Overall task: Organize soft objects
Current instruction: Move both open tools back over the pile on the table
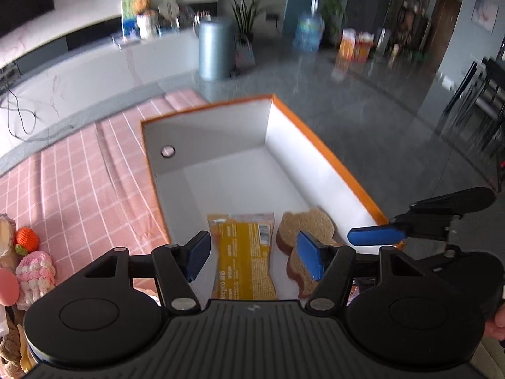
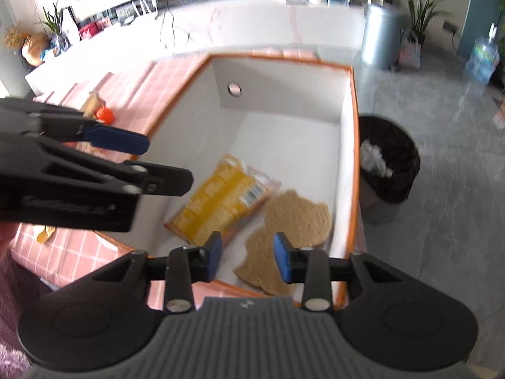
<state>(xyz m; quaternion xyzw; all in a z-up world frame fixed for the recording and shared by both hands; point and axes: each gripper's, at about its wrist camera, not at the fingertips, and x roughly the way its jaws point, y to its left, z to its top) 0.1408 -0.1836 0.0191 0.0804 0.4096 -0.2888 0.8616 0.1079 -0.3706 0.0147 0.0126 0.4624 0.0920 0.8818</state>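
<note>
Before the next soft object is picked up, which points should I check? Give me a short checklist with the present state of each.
1. Left gripper jaws open and empty: ok.
2. Right gripper jaws open and empty: ok.
3. Yellow packet inside the orange-rimmed box: ok.
4. Two brown bread-shaped pieces inside the box: ok.
5. Free floor left in the box: ok, far half bare.
6. Soft objects still outside: not ok, the pink knitted item and orange knitted fruit lie on the pink cloth.

The left claw [image 1: 254,254] hides the packet's [image 1: 244,252] near end and part of the bread [image 1: 307,230]; the far shelf clutter [image 1: 148,15] is blurred.
</note>
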